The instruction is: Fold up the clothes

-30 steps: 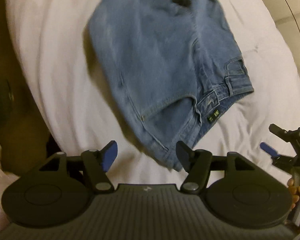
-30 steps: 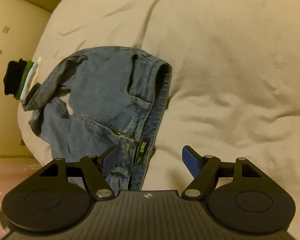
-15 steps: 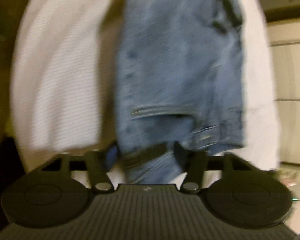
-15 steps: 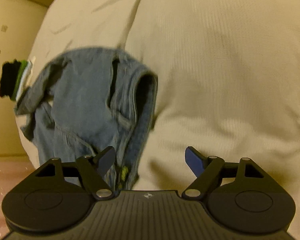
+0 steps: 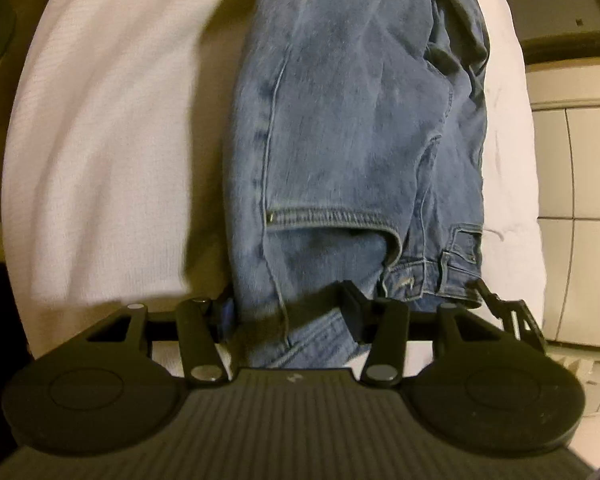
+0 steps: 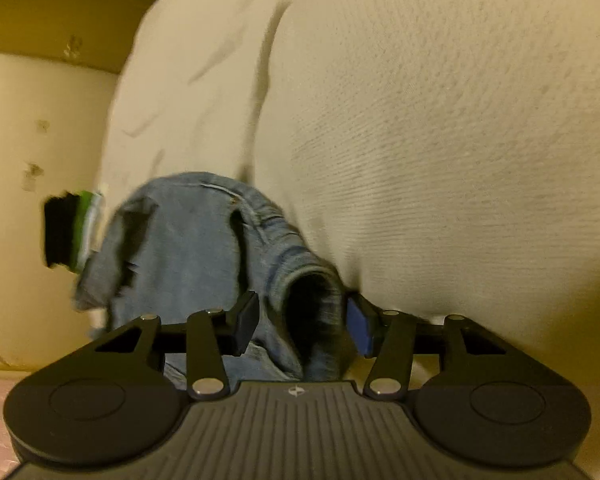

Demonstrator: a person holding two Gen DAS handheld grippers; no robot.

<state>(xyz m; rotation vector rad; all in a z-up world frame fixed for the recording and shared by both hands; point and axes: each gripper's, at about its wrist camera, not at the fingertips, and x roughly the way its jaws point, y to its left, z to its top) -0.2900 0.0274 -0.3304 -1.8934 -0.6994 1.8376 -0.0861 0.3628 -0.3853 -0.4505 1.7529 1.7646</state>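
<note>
Just one pair of jeans (image 5: 340, 120), two hand-held grippers, left (image 5: 288, 314) and right (image 6: 302, 322), jaws wide around denim.

Faded blue denim jeans (image 5: 352, 128), rumpled and lying lengthwise on a white textured bed cover (image 5: 100, 140), waistband end with belt loops and gaping pocket nearest the cameras, legs trailing away toward the far edge, waist opening (image 6: 312, 300) bunched upward into a dark hollow.

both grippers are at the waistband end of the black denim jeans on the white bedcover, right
Not quite: the denim jeans are light blue, not black, as the left wrist view shows. Otherwise right: left gripper and right gripper straddle the waistband end on the white bedcover.
</note>
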